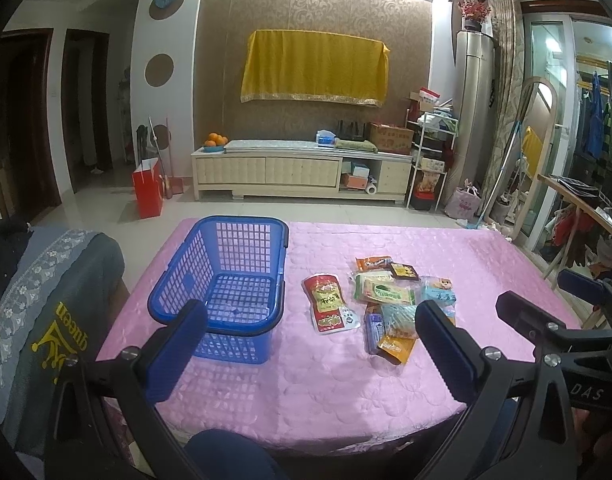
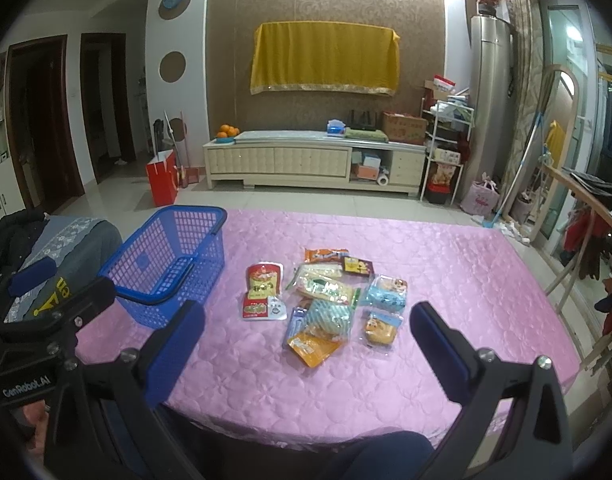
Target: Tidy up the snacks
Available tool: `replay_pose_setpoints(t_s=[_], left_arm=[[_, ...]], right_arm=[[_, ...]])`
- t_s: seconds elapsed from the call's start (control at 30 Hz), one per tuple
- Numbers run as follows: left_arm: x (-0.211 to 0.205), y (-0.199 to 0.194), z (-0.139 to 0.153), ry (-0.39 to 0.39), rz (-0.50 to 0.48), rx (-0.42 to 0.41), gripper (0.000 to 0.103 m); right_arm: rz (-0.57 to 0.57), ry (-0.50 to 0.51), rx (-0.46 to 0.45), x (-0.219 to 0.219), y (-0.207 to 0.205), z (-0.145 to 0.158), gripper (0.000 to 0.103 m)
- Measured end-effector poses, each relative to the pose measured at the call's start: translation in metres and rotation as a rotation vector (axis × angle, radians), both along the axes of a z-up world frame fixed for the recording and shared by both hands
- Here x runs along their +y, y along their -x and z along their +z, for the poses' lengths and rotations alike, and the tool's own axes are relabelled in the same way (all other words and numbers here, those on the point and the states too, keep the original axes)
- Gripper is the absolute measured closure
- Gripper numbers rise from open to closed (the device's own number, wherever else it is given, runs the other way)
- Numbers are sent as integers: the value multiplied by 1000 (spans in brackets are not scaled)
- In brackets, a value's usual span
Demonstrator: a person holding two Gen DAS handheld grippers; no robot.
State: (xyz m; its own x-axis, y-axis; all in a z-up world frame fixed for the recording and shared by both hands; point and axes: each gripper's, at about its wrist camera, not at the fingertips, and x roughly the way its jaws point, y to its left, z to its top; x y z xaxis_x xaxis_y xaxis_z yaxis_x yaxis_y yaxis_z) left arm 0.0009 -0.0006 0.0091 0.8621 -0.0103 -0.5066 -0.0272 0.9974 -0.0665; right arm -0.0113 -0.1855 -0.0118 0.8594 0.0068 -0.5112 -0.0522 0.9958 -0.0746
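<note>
Packets (image 2: pixel 326 300) mid-frame look light, crinkly, slippery; pinch an edge. Basket (image 2: pixel 170 260) left, empty. Both grippers (image 1: pixel 312 344) (image 2: pixel 306 344) gape, holding nothing.

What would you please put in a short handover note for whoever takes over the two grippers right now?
Left gripper: open, empty, held above the near table edge.
Right gripper: open, empty, likewise.
Blue basket: on the pink tablecloth, left side, nothing in it.
Snack packets: loose pile right of the basket; the red pouch lies nearest it.
Done: nothing yet.
Left: move every packet into the basket.
</note>
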Motion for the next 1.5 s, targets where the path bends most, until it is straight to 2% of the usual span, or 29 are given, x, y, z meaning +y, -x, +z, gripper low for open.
replay_pose_setpoints(t_s=[1.5], left_arm=[[2, 1, 1, 11, -22, -2, 0]], right_arm=[[-28, 32, 7, 8, 7, 4, 0]])
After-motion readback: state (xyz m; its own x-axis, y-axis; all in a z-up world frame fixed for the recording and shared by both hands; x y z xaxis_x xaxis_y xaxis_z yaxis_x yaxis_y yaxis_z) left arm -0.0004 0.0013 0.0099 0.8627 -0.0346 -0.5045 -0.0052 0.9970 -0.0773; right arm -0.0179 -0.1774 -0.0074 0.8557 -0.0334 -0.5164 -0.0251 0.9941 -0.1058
